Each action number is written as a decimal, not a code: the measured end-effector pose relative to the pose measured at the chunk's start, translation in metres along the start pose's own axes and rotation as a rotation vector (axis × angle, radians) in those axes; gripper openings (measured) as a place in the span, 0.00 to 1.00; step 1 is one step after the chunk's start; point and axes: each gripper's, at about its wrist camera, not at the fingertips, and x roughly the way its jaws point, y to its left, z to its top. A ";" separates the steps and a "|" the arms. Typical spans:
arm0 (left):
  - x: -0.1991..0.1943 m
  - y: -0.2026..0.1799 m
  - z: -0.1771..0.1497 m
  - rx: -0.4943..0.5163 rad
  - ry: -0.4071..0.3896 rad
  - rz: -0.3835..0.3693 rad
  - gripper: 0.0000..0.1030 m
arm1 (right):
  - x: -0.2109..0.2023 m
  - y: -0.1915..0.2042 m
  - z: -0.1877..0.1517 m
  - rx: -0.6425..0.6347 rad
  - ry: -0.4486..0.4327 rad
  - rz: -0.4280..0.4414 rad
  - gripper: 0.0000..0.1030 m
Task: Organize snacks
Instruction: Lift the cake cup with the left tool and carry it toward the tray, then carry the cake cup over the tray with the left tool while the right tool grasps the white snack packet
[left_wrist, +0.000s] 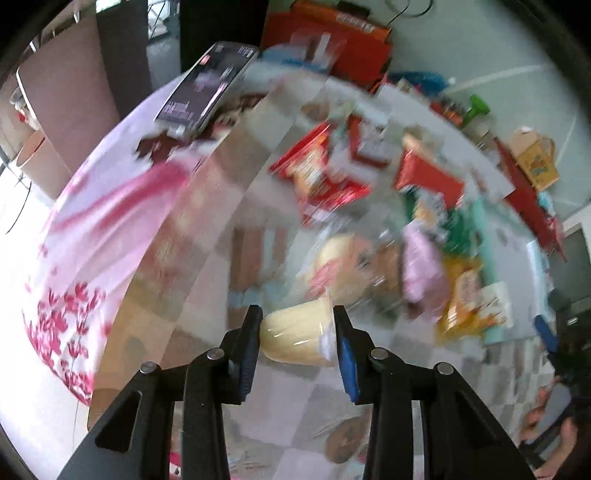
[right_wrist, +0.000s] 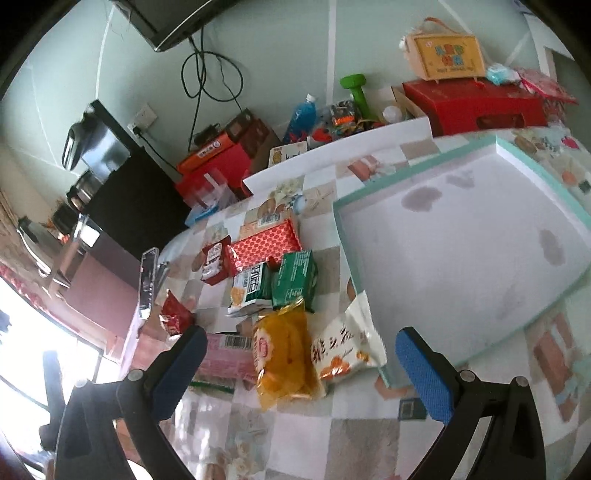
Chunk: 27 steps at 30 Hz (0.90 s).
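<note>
L tongs (left_wrist: 297, 338) on pudding cup (left_wrist: 295, 338), maybe airborne.

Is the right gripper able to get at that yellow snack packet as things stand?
Probably yes. The right gripper is open and empty, and the yellow snack packet lies on top of the pile between its fingers, with nothing over it.

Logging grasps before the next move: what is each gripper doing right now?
Left gripper: shut on a pale yellow pudding cup, clamped between its pads.
Right gripper: open, nothing between its fingers, above the snack packets.
</note>
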 end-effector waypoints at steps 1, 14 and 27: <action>-0.004 -0.005 0.003 0.002 -0.012 -0.012 0.38 | 0.002 0.002 0.002 -0.022 0.017 -0.008 1.00; -0.007 -0.079 0.051 0.085 -0.038 -0.151 0.38 | 0.053 -0.019 0.023 -0.072 0.343 -0.058 0.99; 0.038 -0.113 0.052 0.153 0.011 -0.184 0.38 | 0.077 -0.045 0.017 -0.013 0.453 0.008 0.74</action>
